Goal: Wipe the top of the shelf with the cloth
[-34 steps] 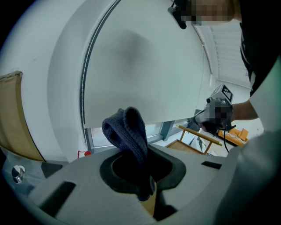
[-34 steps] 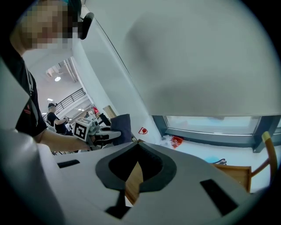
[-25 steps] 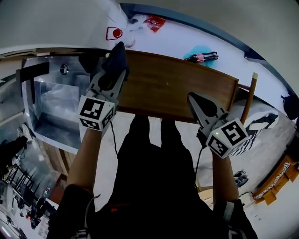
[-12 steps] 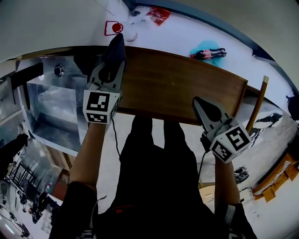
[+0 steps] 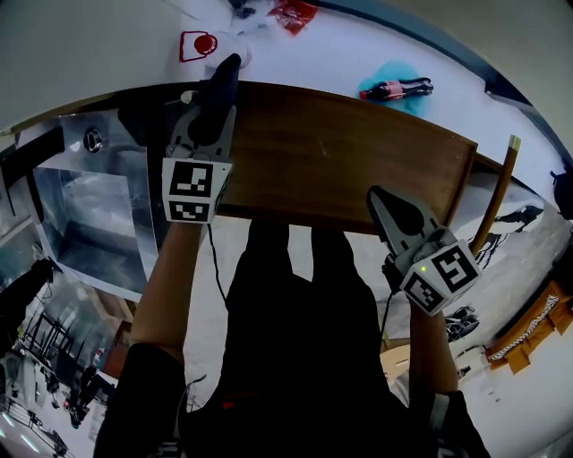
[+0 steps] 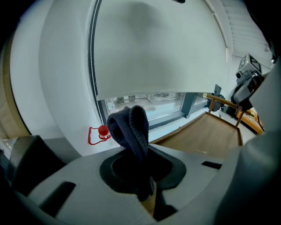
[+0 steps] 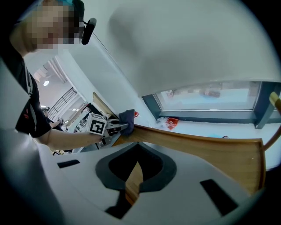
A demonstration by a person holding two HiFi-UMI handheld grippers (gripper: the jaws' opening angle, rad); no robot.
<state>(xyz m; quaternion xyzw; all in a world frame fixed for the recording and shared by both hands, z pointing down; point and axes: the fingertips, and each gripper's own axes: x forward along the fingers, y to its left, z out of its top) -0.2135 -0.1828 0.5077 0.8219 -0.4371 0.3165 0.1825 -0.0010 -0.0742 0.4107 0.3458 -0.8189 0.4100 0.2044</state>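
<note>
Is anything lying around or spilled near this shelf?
Behind the shelf, a dark bottle lies on its side over a turquoise patch; whether cloth or spill, I cannot tell. A crumpled red wrapper lies nearby.

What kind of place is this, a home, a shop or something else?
Probably an indoor workroom or lab, though that is a guess. A long brown wooden shelf top stands near a wide window, and a shiny metal cabinet sits right beside the shelf.
</note>
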